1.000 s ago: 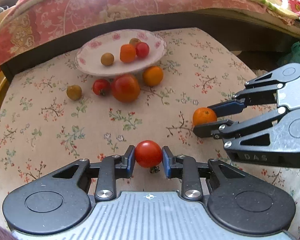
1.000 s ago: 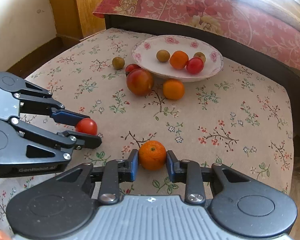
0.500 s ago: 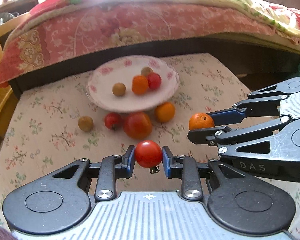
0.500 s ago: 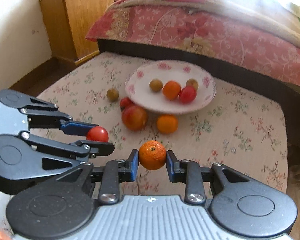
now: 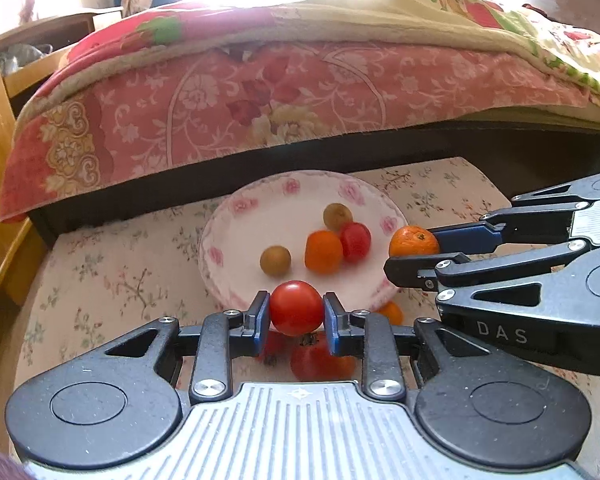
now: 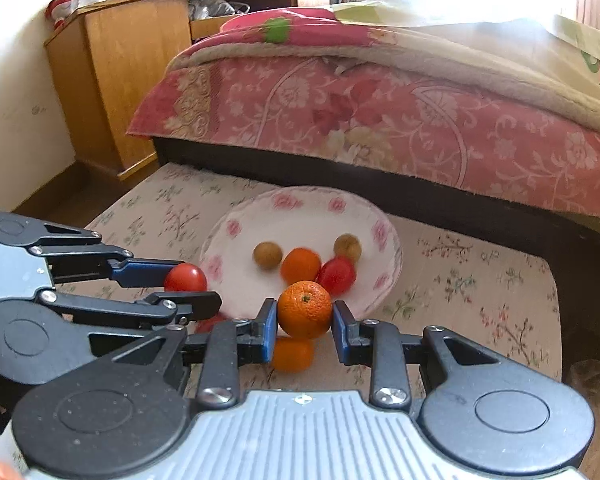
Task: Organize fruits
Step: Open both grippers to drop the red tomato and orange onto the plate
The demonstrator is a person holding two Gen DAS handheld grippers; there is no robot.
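My left gripper [image 5: 297,317] is shut on a red tomato [image 5: 296,307], held in the air at the near rim of the white floral plate [image 5: 236,240]. My right gripper [image 6: 304,322] is shut on an orange [image 6: 305,309], held at the plate's near right rim [image 6: 394,268]. The plate holds two brown fruits, an orange fruit [image 5: 323,251] and a small red tomato [image 5: 355,241]. Each gripper shows in the other's view: the right one [image 5: 414,254] and the left one [image 6: 188,290]. Below my fingers lie a large tomato [image 5: 320,360] and an orange [image 6: 292,354].
The plate sits on a floral cloth [image 5: 112,272] over a low table. A bed with a pink quilt [image 5: 260,92] runs right behind it. A wooden cabinet [image 6: 128,64] stands at the back left. The table's right edge [image 6: 556,320] drops to the floor.
Both grippers have lifted and moved forward with their fruit, from the middle of the table up to the plate's near rim. The loose fruits now lie under the fingers.
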